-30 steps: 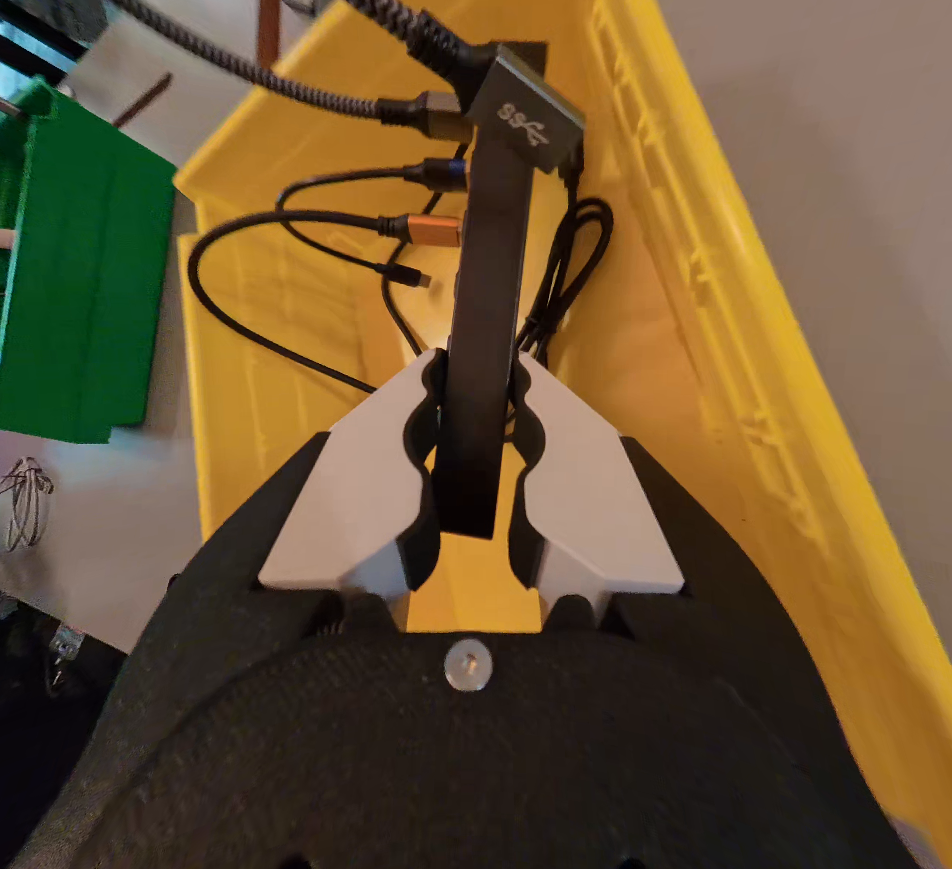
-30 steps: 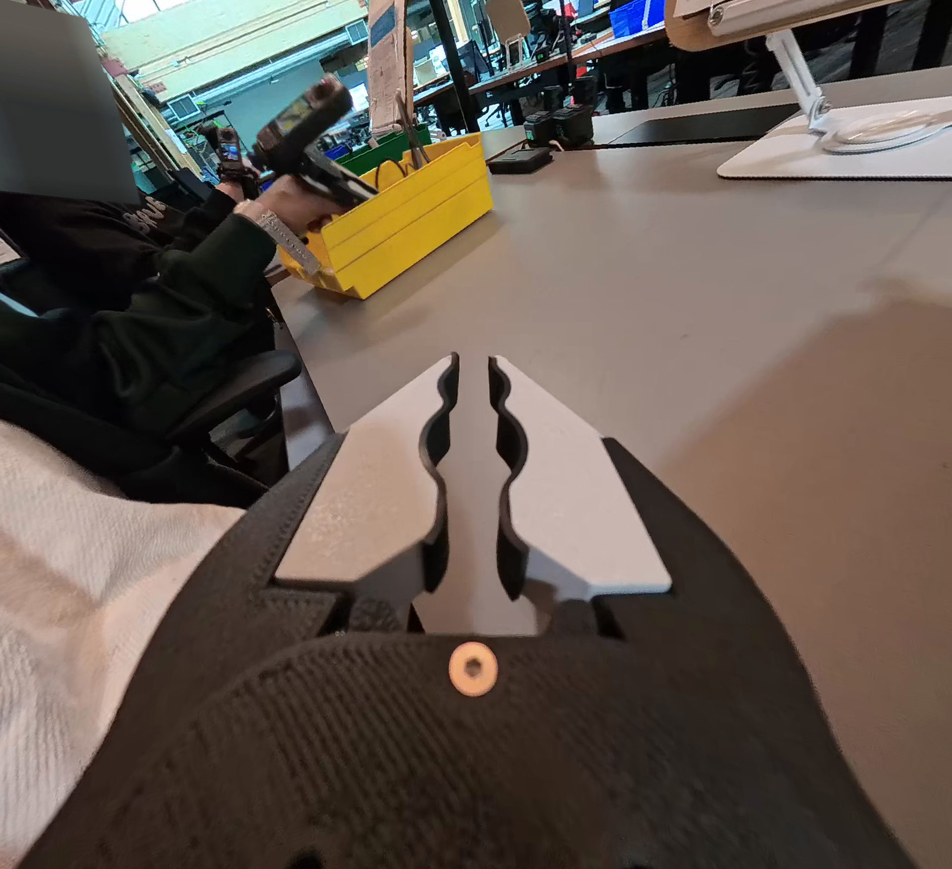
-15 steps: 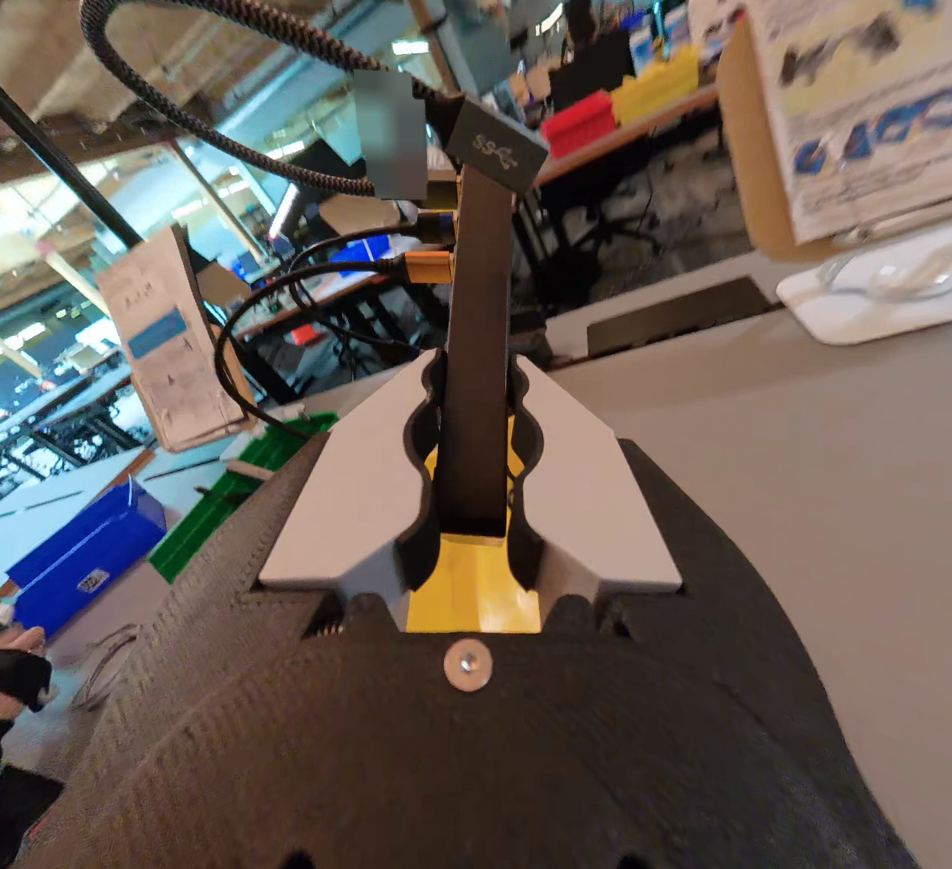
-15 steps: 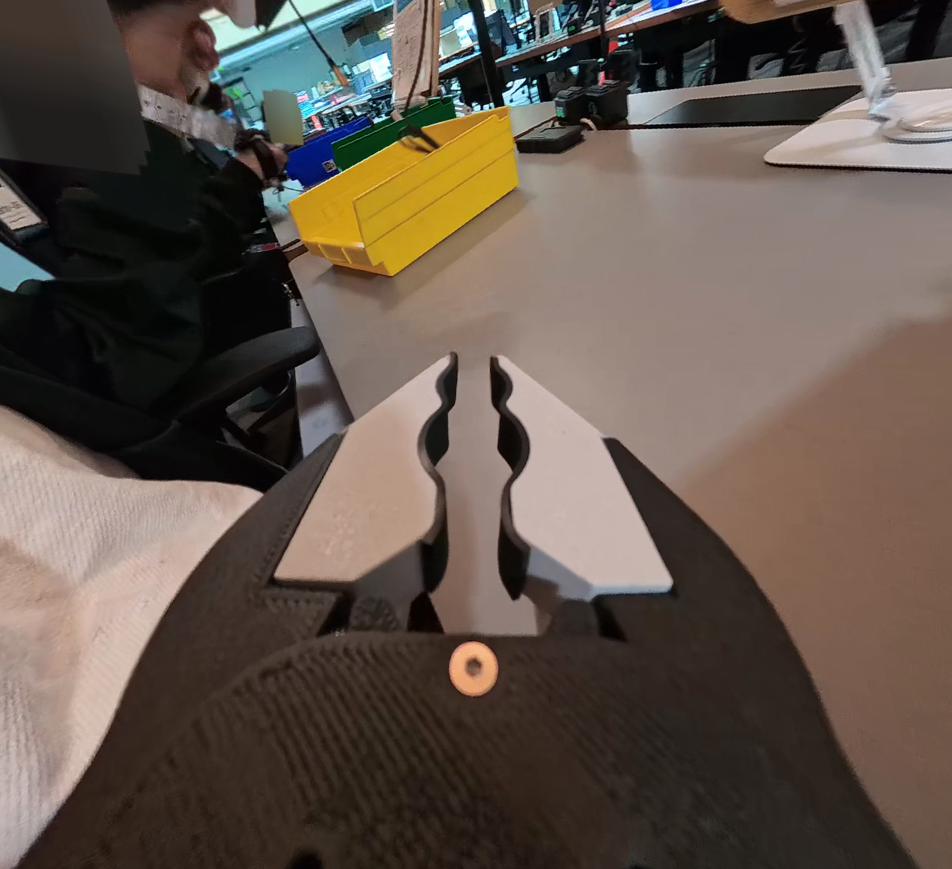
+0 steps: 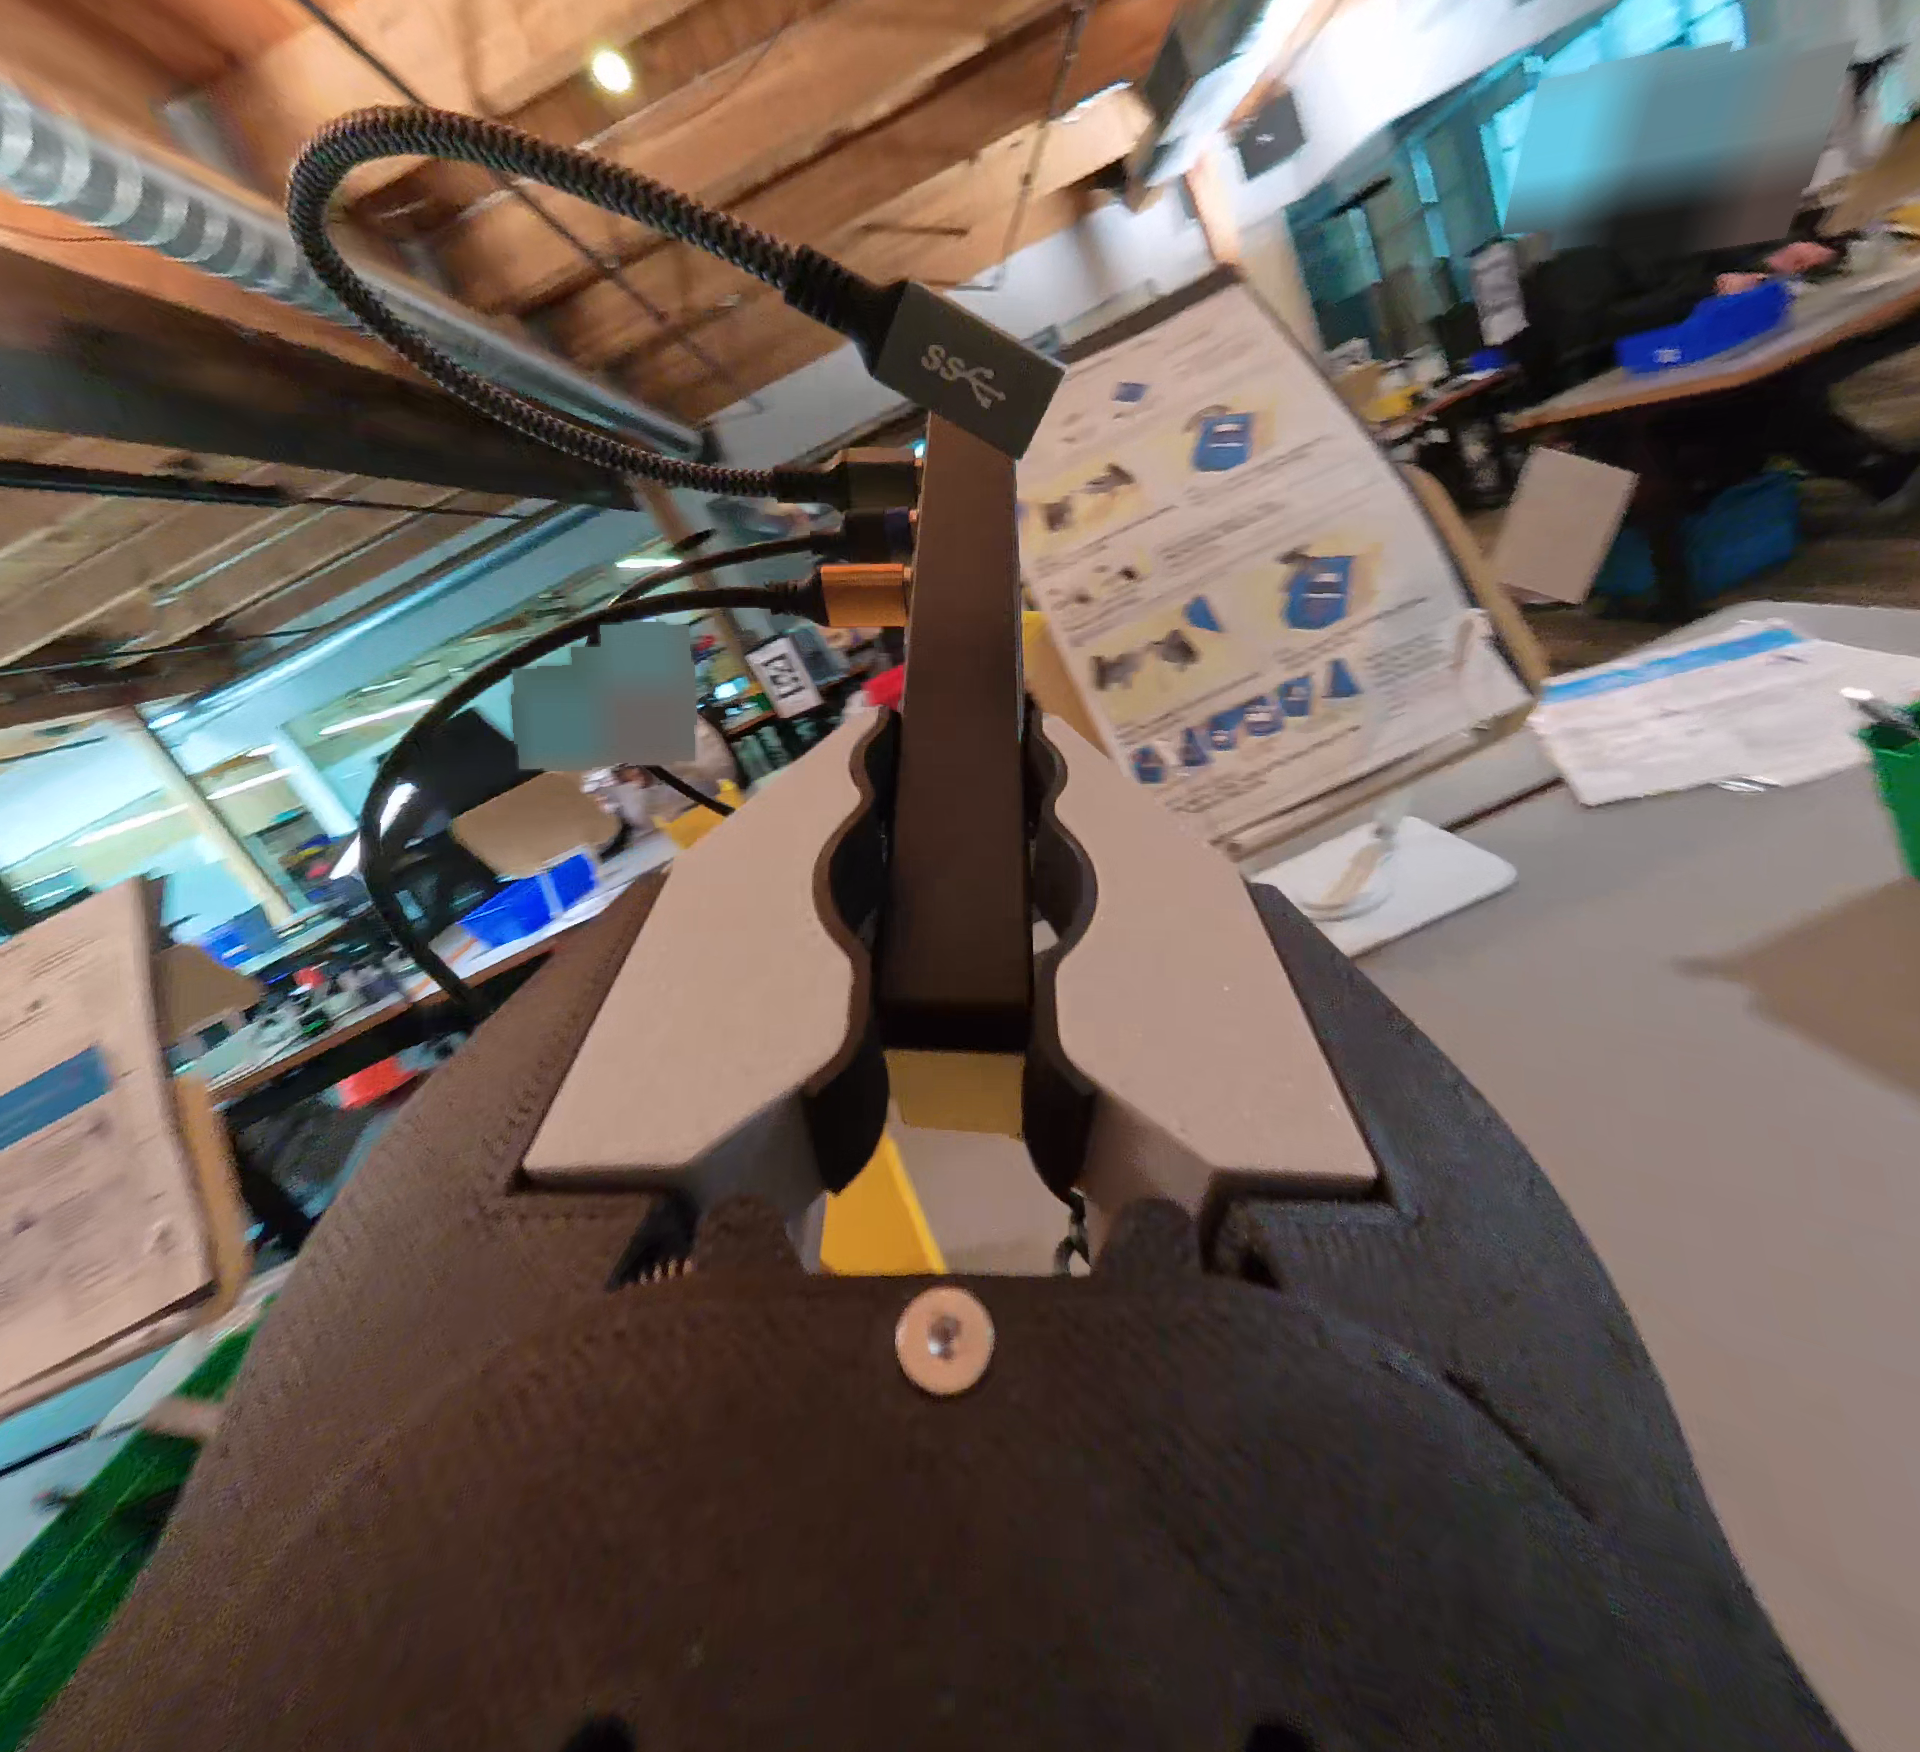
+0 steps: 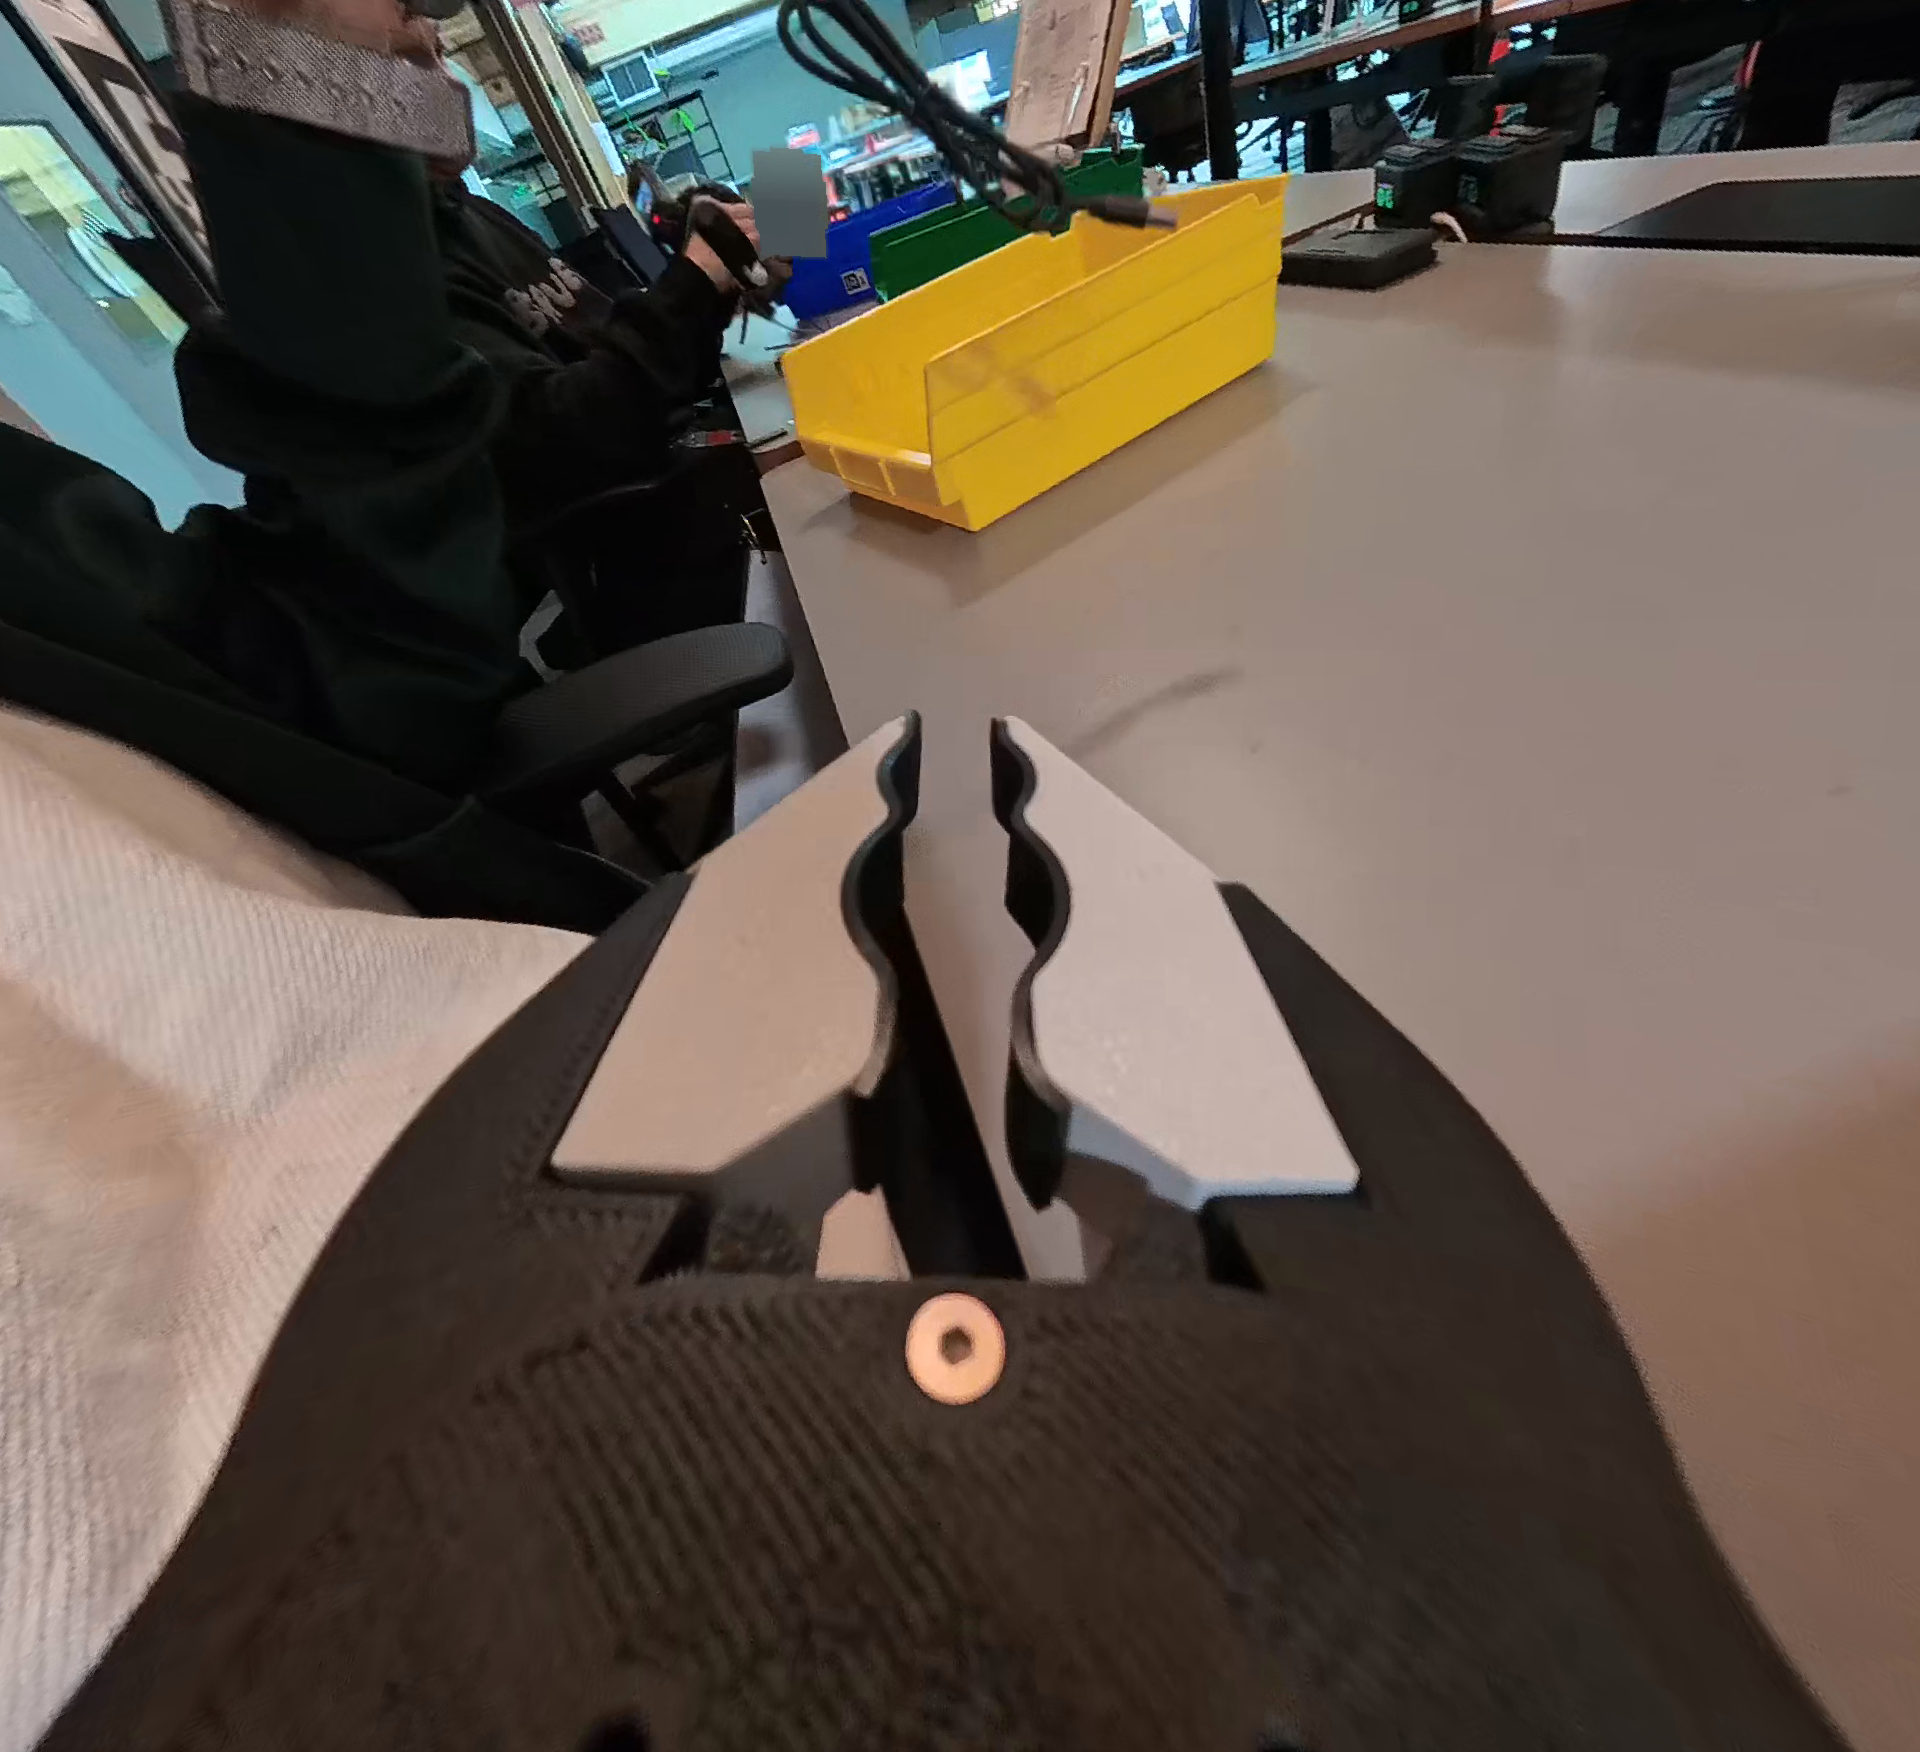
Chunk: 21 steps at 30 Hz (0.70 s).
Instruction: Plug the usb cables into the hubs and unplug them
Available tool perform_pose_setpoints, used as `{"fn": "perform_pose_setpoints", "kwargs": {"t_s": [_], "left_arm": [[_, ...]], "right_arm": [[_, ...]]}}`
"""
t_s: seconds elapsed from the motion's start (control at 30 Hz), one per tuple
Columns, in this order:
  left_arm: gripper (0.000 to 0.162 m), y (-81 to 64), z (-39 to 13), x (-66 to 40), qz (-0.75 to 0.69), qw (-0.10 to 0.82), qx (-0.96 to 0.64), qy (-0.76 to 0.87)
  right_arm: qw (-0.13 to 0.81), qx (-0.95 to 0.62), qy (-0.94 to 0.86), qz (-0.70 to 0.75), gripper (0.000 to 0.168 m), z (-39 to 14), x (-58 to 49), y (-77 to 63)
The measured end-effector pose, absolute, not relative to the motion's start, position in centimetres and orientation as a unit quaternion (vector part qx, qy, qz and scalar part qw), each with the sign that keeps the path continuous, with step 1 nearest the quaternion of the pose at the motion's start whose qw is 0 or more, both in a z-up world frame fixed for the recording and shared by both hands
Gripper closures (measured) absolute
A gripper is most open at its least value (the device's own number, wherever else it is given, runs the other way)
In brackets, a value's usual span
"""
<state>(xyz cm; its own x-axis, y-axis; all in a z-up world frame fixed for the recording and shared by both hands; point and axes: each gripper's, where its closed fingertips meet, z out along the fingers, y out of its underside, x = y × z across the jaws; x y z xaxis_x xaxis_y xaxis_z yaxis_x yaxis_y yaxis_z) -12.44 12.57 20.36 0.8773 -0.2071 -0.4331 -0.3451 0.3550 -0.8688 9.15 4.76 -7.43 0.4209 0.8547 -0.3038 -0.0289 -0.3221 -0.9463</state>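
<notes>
Jaws of the left gripper (image 5: 956,829) clamp the lower end of a dark USB hub (image 5: 961,715), which stands upright at the centre of the left wrist view, raised into open air with ceiling beams behind it. A braided cable (image 5: 488,248) loops from the hub's top end across the upper left and returns to a plug on its left side; below that sit a dark plug (image 5: 873,530) and an orange plug (image 5: 862,594), each seated in the same side, with thin black cables (image 5: 436,767) sagging to the left. A sliver of the yellow bin (image 5: 951,1089) shows between the jaws, beneath the hub.

In the right wrist view, the right gripper (image 6: 954,746) is low over the grey tabletop (image 6: 1507,611), its jaws a narrow gap apart and holding nothing. Bare tabletop runs ahead to the yellow bin (image 6: 1049,372), which sits near the tabletop's left edge. Loose black cables (image 6: 935,102) dangle above the bin at upper centre. At upper left, a dark-sleeved forearm (image 6: 322,227) is raised.
</notes>
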Motion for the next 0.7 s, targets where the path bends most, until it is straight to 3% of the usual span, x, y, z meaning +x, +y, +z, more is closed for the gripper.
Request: {"fn": "perform_pose_setpoints", "kwargs": {"t_s": [0.3, 0.47, 0.7], "left_arm": [[0.141, 13.4, 9.0, 3.6, -0.028, 0.696, -0.582, 0.420], [0.141, 12.6, 1.1, 9.8, 0.088, 0.667, -0.525, 0.521], [0.141, 9.7, -7.1, 14.7, 0.059, 0.607, -0.517, 0.600]], "right_arm": [[0.552, -0.697, -0.197, 0.413, 0.164, -6.8, 12.8, 8.1], [0.571, -0.714, -0.115, 0.388, 0.161, -7.3, 16.0, 10.2], [0.524, -0.644, 0.007, 0.558, 0.101, -6.0, 16.4, 10.5]]}}
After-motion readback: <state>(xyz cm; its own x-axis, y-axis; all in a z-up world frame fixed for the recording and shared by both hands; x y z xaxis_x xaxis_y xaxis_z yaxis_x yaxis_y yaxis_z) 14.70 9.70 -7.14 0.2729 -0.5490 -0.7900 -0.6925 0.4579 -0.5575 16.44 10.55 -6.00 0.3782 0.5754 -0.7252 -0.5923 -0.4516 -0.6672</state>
